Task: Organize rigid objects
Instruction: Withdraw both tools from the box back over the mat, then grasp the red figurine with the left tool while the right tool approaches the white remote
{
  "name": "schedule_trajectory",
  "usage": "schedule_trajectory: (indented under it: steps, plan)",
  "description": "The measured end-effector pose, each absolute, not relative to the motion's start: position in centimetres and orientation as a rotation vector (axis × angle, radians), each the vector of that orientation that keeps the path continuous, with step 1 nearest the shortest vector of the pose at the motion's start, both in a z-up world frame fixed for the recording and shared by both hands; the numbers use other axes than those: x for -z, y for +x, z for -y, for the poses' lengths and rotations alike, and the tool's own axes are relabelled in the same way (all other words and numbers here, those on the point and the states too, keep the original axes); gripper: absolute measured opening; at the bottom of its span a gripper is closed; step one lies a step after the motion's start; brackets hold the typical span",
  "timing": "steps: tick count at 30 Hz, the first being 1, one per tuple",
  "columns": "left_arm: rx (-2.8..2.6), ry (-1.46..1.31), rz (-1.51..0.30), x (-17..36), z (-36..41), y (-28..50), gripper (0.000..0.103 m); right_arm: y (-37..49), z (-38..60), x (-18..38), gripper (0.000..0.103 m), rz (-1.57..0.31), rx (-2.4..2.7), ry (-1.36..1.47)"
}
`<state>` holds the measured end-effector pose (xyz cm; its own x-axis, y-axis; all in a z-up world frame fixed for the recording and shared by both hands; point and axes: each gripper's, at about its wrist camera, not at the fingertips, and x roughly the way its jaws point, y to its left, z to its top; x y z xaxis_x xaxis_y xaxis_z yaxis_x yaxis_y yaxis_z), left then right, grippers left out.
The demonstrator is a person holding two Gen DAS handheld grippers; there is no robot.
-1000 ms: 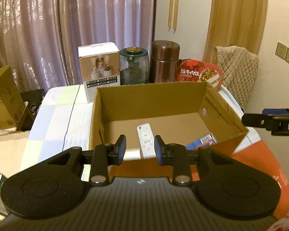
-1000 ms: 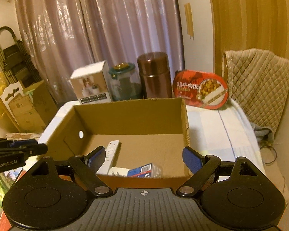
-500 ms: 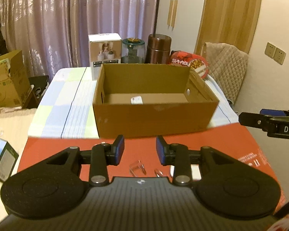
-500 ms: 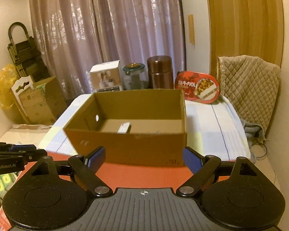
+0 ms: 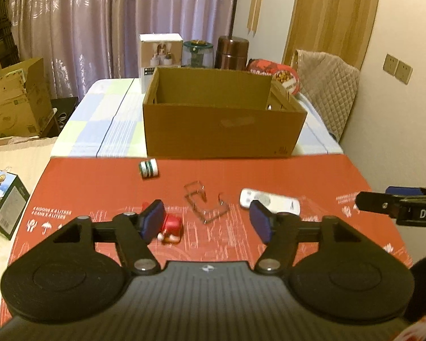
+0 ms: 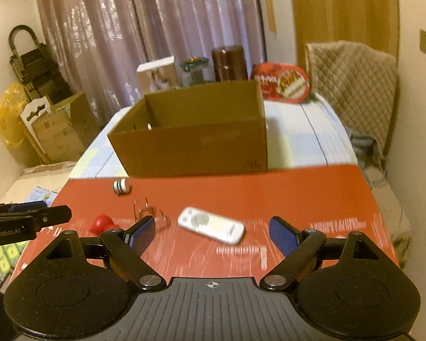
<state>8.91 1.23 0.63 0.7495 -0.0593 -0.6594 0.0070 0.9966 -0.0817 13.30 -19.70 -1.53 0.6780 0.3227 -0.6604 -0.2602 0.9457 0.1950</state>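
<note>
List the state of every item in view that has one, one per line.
Brown cardboard box: open-topped, upright on the bed.
White remote control: lying flat on the red board.
Green-and-white striped roll: on its side.
Left claw: jaws opening, nothing between.
Right claw: open, empty.

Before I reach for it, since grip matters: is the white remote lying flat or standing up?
Lying flat. The white remote rests lengthwise on the red mat, buttons facing up.
</note>
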Motion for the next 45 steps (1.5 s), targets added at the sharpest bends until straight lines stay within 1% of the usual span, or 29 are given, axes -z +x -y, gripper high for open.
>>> schedule_trajectory:
  steps: [4, 9, 13, 18, 45]
  plan:
    - [0.029, -0.06, -0.727, 0.0, -1.1, 7.6, 0.078, 11.8, 20.3, 2.3, 0.084, -0.778, -0.302, 0.075]
    - [0.006, -0.057, -0.738, 0.3, -1.2, 6.2, 0.084, 10.4, 20.4, 3.3, 0.086, -0.812, -0.291, 0.058]
    - [0.002, -0.055, -0.758, 0.7, -1.4, 6.0, 0.085, 9.8, 20.1, 4.1, 0.089, -0.837, -0.298, 0.035]
    - [0.003, -0.055, -0.796, 1.8, -1.6, 5.8, 0.085, 9.5, 19.6, 4.9, 0.091, -0.862, -0.315, 0.029]
    - [0.003, -0.048, -0.839, 3.9, -1.9, 7.3, 0.085, 10.9, 19.0, 6.5, 0.091, -0.902, -0.344, 0.009]
